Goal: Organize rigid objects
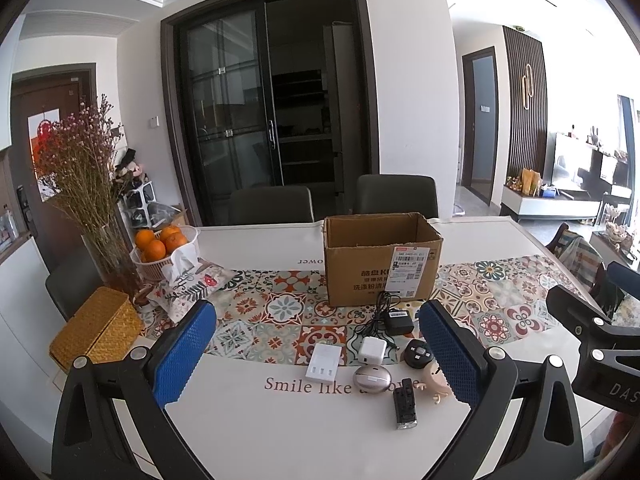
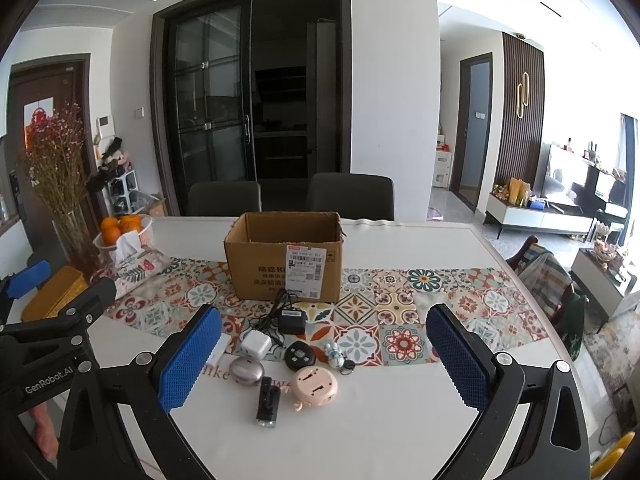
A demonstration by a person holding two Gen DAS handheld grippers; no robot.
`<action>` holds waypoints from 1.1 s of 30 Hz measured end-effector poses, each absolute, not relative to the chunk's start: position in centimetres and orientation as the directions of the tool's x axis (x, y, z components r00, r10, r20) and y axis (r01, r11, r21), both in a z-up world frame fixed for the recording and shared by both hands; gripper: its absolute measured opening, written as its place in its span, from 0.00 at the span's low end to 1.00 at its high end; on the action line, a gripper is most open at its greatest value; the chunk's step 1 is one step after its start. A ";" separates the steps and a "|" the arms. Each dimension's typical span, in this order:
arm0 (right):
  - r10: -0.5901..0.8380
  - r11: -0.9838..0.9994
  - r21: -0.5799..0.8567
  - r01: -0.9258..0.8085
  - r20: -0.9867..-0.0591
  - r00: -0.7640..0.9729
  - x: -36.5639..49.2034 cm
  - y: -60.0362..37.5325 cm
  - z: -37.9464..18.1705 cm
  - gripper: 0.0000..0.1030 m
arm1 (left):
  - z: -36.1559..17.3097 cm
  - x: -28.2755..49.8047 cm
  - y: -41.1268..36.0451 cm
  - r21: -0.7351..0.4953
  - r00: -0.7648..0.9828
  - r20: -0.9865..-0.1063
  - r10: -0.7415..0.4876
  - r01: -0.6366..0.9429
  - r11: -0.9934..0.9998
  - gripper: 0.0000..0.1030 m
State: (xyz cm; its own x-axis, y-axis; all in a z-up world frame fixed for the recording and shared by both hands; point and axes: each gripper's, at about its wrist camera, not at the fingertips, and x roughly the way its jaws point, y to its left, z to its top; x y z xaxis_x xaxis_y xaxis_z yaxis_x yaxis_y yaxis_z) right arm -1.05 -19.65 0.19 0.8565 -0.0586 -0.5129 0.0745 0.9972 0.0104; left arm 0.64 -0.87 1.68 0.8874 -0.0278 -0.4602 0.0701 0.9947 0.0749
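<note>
Between the spread blue pads of the left gripper (image 1: 320, 354), held wide apart and empty above the worktop (image 1: 280, 432), lies a cluster of small things: a white charger dock (image 1: 323, 363), a white plug cube (image 1: 372, 350), a rose-gold oval case (image 1: 372, 378) and a black stick-shaped device (image 1: 405, 404). Just inside its right pad sit a black round gadget (image 1: 416, 354) and a pink figure toy (image 1: 434, 380), partly hidden by the pad. Ahead of these, a black power adapter (image 1: 400, 322) with its cable lies just before an open cardboard box (image 1: 380, 260) on the patterned runner (image 1: 280, 304).

The right gripper (image 2: 324, 356) is likewise wide open and holds nothing; ahead between its pads, a small white robot figure (image 2: 334, 354) lies beside the round gadget.
</note>
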 end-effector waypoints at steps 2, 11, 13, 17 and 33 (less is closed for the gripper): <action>-0.057 0.997 0.009 0.072 -0.514 0.856 -1.0 -19.6 0.2 1.00 | 1.7 0.7 -0.9 0.074 0.887 -0.462 -0.030 0.072 0.995 1.00; -0.055 0.998 0.009 0.070 -0.520 0.852 -1.0 -19.6 0.1 1.00 | 1.6 0.6 -1.0 0.075 0.881 -0.472 -0.028 0.072 0.995 1.00; -0.055 0.997 0.009 0.070 -0.522 0.851 -1.0 -19.6 0.1 1.00 | 1.6 0.6 -1.0 0.075 0.881 -0.473 -0.031 0.075 0.994 1.00; -0.052 0.998 0.009 0.067 -0.534 0.844 -0.6 -19.9 -0.3 1.00 | 1.1 1.0 -1.3 0.075 0.872 -0.489 -0.034 0.080 0.994 1.00; 0.010 0.999 0.034 0.024 -0.759 0.651 2.9 -22.6 -9.8 1.00 | -7.9 3.4 -4.2 0.078 0.709 -0.704 -0.038 0.130 0.988 1.00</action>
